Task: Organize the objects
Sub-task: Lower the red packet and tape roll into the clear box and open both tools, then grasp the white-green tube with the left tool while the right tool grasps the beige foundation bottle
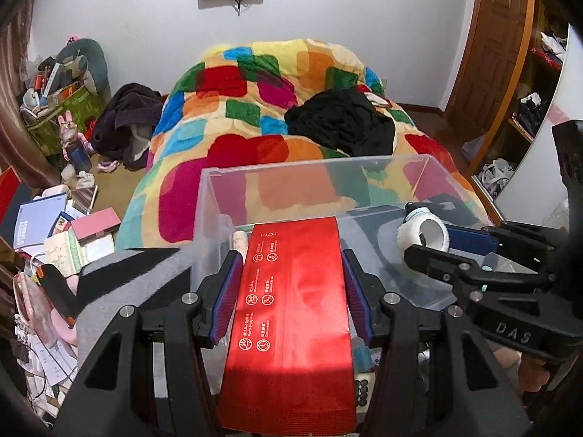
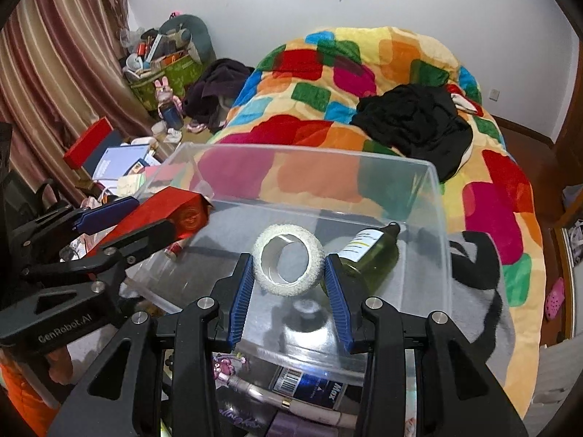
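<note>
Over clear bin point(image 2: 441, 218), left gripper point(image 1: 291, 284) clamping red pouch point(image 1: 291, 313), right gripper point(image 2: 288, 273) clamping tape roll point(image 2: 289, 264)

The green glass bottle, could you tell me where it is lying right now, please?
In the right wrist view, the green glass bottle lies on its side inside the clear plastic bin, towards its right wall, just right of the white tape roll held by the right gripper.
</note>
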`<action>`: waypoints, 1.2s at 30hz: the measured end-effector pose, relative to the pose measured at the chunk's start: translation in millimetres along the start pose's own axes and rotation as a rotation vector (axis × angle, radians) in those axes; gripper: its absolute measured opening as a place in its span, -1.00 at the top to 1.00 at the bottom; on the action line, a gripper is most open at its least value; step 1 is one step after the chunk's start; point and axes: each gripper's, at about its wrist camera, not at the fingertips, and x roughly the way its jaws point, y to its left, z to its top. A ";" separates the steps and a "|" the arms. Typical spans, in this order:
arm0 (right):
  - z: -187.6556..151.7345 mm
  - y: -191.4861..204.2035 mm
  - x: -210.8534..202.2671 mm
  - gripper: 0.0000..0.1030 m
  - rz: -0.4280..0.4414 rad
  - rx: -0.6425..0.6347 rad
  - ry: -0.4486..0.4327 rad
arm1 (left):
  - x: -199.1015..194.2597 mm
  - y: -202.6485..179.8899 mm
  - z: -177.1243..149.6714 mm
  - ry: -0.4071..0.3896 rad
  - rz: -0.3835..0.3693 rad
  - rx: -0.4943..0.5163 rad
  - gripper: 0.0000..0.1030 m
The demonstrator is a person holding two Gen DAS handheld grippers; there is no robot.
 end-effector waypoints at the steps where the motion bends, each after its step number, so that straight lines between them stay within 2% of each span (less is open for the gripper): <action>1: 0.0 0.2 1.8 0.29 -0.001 -0.002 0.005 | 2.3 0.2 0.0 0.007 -0.002 -0.002 -0.04; 11: -1.5 -2.6 6.5 0.27 0.014 -0.002 0.044 | 9.4 -0.3 -2.6 0.044 -0.033 -0.021 -0.10; 14: -2.0 -3.8 -1.1 0.20 0.024 -0.003 0.035 | -1.8 0.1 -2.6 0.022 -0.033 -0.026 -0.20; 16: -2.5 -3.9 -11.1 0.06 0.021 -0.012 0.012 | -9.9 0.0 -2.2 0.002 -0.030 -0.027 -0.35; 20: -5.4 -3.8 -35.5 -0.07 0.018 -0.034 -0.040 | -30.1 -1.9 -3.8 -0.041 -0.018 -0.024 -0.55; 22: -9.3 -5.6 -47.7 -0.12 0.024 -0.039 -0.060 | -39.2 -3.5 -8.1 -0.058 -0.004 -0.017 -0.74; 25: -20.5 -11.6 -63.3 -0.20 0.025 -0.036 -0.082 | -49.5 -6.2 -21.1 -0.068 0.020 -0.002 -0.84; 28: -35.6 -19.8 -73.0 -0.28 0.007 -0.036 -0.086 | -53.3 -10.5 -40.7 -0.048 0.036 0.013 -0.85; 32: -64.0 -28.5 -78.5 -0.31 -0.034 -0.059 -0.062 | -50.3 -17.1 -73.3 -0.003 0.024 0.027 -0.85; 36: -96.7 -36.4 -80.6 -0.31 -0.057 -0.081 -0.019 | -45.5 -25.7 -105.9 0.036 0.069 0.068 -0.85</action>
